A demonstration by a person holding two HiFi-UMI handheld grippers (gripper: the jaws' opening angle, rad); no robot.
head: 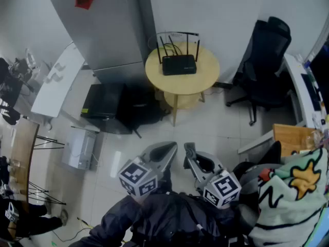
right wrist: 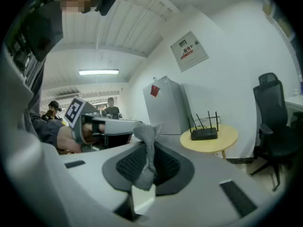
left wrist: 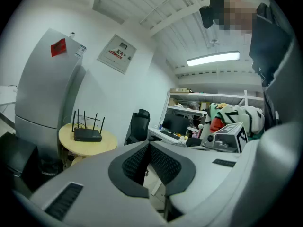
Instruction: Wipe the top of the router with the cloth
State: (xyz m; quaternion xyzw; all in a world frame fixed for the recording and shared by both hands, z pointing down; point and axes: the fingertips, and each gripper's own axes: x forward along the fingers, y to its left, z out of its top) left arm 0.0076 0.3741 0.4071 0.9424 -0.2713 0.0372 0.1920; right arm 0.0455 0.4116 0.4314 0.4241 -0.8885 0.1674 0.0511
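Overhead, head view: router [head: 179, 64] sits flat near the middle of a round wooden bench [head: 205, 81], antennas up, bare wood all round it. Tall grey cabinet [head: 103, 24] stands against the bench's left rim; wall close behind. Black office chair [head: 264, 55] is off to the right, apart from the bench. Open tiled floor [head: 216, 133] lies between the bench and the person. Left tongs [head: 165, 152] and right tongs [head: 191, 156] are held low, side by side, tips near each other, well short of the bench.

Left gripper view: left tongs clenched, ribbed pads meeting at the tips, nothing between them. Router and bench show far off at left, beside the cabinet; chair further right.

Right gripper view: right tongs clenched on a grey cloth [right wrist: 147, 132], pinched as a thin upright strip between the pads, a crumpled tuft poking above the tips and a fold hanging below. Router sits on the bench well beyond, to the right of the tips; cloth is nowhere near it. Chair at the right edge.
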